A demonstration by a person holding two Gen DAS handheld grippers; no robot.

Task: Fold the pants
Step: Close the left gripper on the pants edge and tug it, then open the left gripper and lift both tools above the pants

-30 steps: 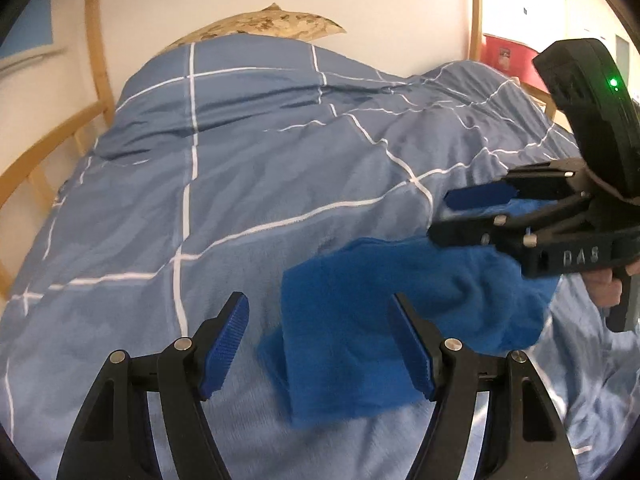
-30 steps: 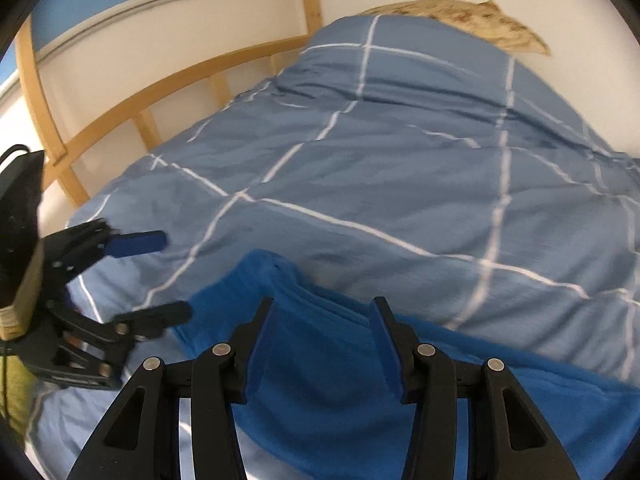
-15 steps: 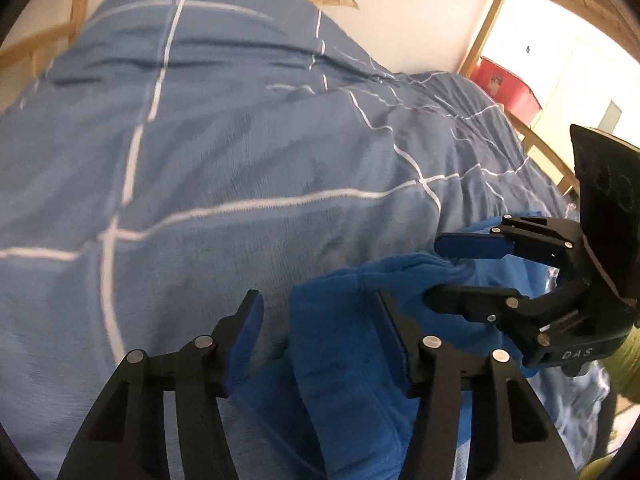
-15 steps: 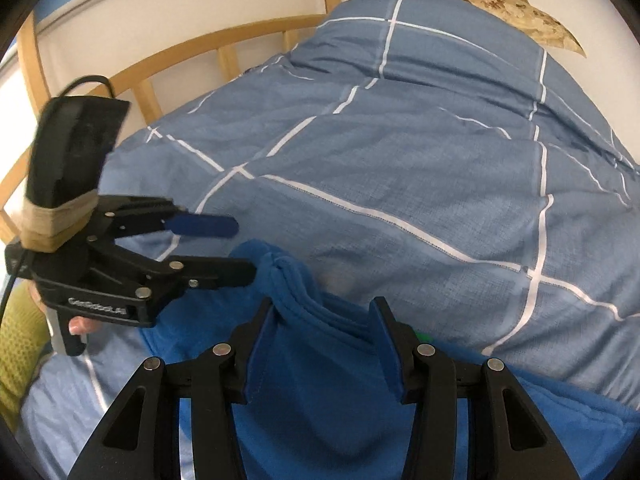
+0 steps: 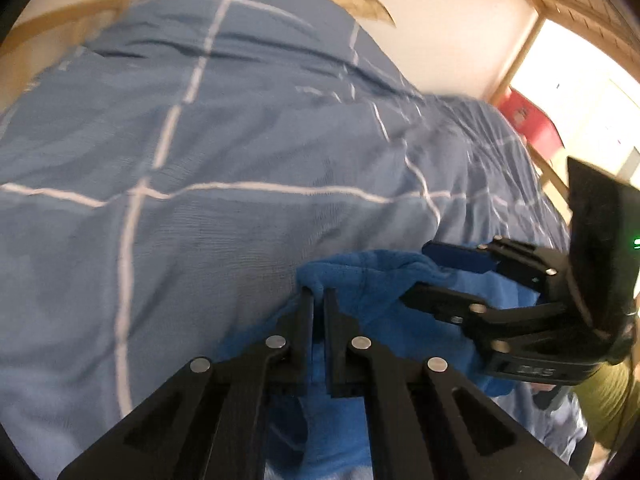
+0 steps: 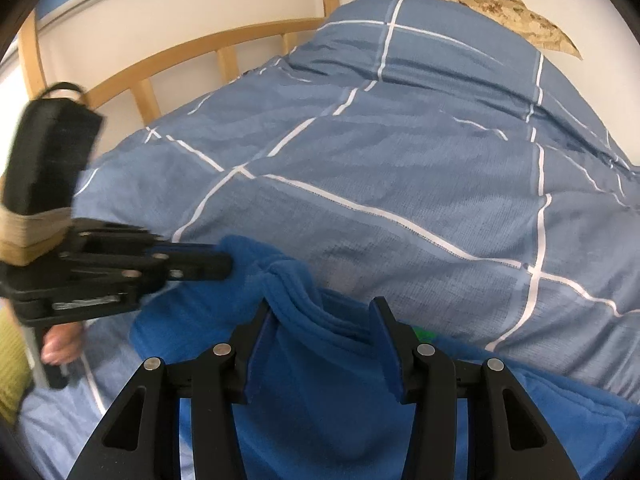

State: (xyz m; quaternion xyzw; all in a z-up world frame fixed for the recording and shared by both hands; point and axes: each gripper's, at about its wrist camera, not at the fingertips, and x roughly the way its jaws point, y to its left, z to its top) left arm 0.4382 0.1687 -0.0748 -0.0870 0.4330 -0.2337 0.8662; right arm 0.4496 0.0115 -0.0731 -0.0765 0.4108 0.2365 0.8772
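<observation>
The blue fleece pants [image 5: 372,280] lie bunched on the bed, near the lower middle of both views. My left gripper [image 5: 318,294] is at their left corner, its jaws closing to a narrow slit with a fold of cloth pinched between them. In the right wrist view the left gripper [image 6: 226,266] bites that same corner from the left. My right gripper [image 6: 320,304] is shut on a thick gathered ridge of the pants [image 6: 316,360], which fills the gap between its blue pads. From the left wrist view the right gripper [image 5: 414,274] comes in from the right, one finger above the cloth and one below.
A blue duvet with white lines [image 6: 400,168] covers the bed. A wooden rail [image 6: 192,52] runs along the far left side, and a patterned pillow [image 6: 516,12] lies at the head. A red object [image 5: 532,120] stands past the bed. A hand [image 6: 60,344] holds the left gripper's handle.
My left gripper moved in and down onto the corner of the pants and shut on it. My right gripper kept its grip and sank a little.
</observation>
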